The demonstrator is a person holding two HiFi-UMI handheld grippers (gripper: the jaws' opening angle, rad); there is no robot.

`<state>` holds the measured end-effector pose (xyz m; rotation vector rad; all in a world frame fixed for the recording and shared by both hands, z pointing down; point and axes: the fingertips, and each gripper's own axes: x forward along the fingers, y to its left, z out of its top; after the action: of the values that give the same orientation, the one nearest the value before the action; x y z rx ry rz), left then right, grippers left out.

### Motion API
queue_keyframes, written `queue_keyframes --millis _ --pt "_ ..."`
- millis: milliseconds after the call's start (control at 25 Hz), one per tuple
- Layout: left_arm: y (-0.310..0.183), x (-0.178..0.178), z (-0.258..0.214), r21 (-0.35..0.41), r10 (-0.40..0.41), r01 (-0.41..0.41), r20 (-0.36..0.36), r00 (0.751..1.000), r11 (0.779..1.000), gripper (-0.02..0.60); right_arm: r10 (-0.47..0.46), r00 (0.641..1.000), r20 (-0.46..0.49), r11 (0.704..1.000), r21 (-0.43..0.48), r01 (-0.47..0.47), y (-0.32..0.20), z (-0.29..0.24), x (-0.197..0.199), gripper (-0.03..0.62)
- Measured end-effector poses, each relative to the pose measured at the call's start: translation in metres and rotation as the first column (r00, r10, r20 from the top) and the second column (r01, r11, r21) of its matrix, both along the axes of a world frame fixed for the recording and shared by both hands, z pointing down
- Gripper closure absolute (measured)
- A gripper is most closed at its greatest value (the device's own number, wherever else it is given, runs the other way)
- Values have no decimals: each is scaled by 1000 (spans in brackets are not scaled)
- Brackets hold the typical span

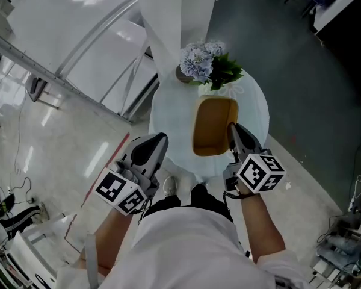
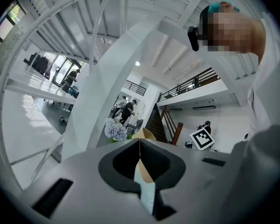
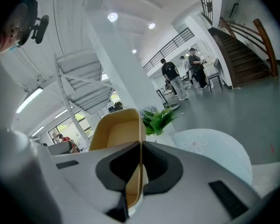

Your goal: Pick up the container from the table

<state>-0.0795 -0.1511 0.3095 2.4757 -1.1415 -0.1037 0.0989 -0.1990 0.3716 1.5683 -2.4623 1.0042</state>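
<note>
Lifting step: right gripper clamps nearly closed on the right wall of the container, frame centre, above the table; left gripper, lower left, pinches a thin pale sheet, identity unclear. Raise slowly, level; thin wall could buckle.

Bright two-level hall, white structure, mixed flooring.
Round white counter with a bunch of pale blue flowers and green leaves at its far edge; a square white pillar just behind it. Dark grey floor on one side, glossy pale floor with a thin red line on the other. White steel frame of slanted tubes beside the pillar. Staircase with brown handrail; upper balcony with dark railing; round ceiling lights; several people standing far off.
</note>
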Motion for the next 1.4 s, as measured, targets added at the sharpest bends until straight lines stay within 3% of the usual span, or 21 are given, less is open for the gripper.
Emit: queue_keyframes --millis 880,1400 --pt "-2 6 -40 92 33 -33 1 999 995 561 15 1000 -15 985 171 -12 10 -75 14 562" --pt "2 17 -45 94 43 -43 5 999 995 560 -3 1000 -14 982 190 6 19 -83 20 562"
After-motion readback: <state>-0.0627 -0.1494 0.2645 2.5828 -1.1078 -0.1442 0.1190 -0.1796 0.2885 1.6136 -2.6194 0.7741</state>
